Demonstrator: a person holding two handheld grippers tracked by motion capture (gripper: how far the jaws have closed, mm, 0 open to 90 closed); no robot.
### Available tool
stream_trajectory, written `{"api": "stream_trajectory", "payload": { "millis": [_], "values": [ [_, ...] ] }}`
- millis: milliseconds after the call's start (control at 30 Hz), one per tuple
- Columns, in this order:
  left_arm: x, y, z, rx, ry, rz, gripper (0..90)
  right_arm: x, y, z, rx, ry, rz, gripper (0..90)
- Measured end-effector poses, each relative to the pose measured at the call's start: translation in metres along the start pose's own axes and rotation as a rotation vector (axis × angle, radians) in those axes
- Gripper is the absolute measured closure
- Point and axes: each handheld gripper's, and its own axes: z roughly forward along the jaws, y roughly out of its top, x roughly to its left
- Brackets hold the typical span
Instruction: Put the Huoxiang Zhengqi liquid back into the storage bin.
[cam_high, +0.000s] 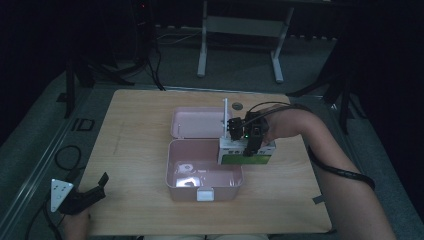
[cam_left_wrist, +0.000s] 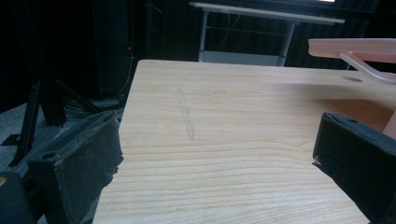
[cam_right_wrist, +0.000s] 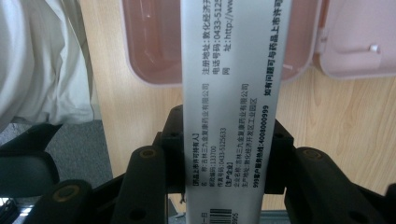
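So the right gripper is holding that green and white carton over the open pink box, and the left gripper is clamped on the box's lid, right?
Not quite. The left gripper holds nothing: in the high view it rests at the table's near left corner, jaws open, away from the lid. The right gripper does hold the green and white carton over the open pink box.

A wooden table (cam_high: 140, 150) fills the middle of the frame. Beyond it, top center, stands a white frame (cam_high: 240, 35); black cables (cam_high: 150, 55) hang upper left.
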Motion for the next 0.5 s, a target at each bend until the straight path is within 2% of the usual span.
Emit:
{"api": "stream_trajectory", "payload": {
  "millis": [500],
  "values": [
    [0.001,0.000,0.000,-0.002,-0.004,-0.002,1.0,0.007,0.042,0.003,-0.024,0.013,-0.066,62.0]
  ]
}}
